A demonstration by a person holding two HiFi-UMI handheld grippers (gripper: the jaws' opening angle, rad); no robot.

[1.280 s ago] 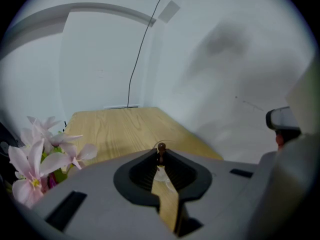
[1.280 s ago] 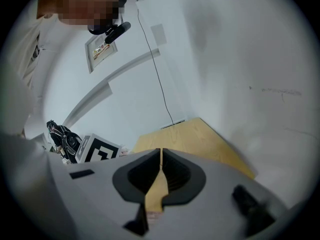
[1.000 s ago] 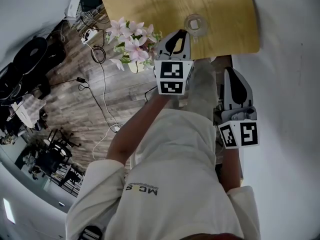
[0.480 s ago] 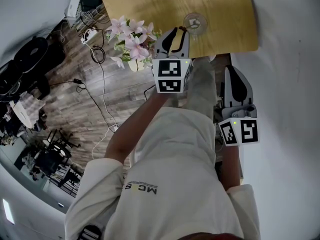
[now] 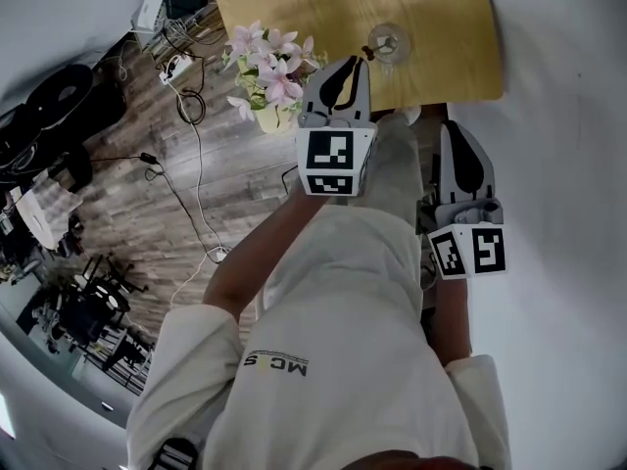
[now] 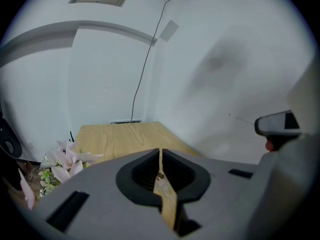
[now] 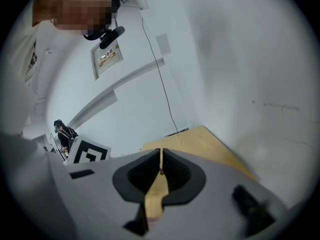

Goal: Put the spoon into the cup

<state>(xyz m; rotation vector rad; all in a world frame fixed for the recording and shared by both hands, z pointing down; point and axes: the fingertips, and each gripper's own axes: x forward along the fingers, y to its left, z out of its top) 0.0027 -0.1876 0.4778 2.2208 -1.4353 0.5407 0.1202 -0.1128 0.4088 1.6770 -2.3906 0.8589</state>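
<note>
Left gripper (image 6: pixel 160 156) jaws just closed to slit, nothing between; right gripper (image 7: pixel 160 156) pressed together, empty. Risk: I swing left tips into nearby clear glass cup (image 5: pixel 385 44), toppling it on light wooden table (image 5: pixel 294 8).

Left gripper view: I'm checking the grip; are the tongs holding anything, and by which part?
Nothing. The left gripper has just been closing its tongs, nothing between them.

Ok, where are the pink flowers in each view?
Head view: pink flowers upper centre-left, beside the wooden table.
Left gripper view: flowers low at the left edge.
Right gripper view: not in it.
Shared landmark: the wooden table, in all three.
</note>
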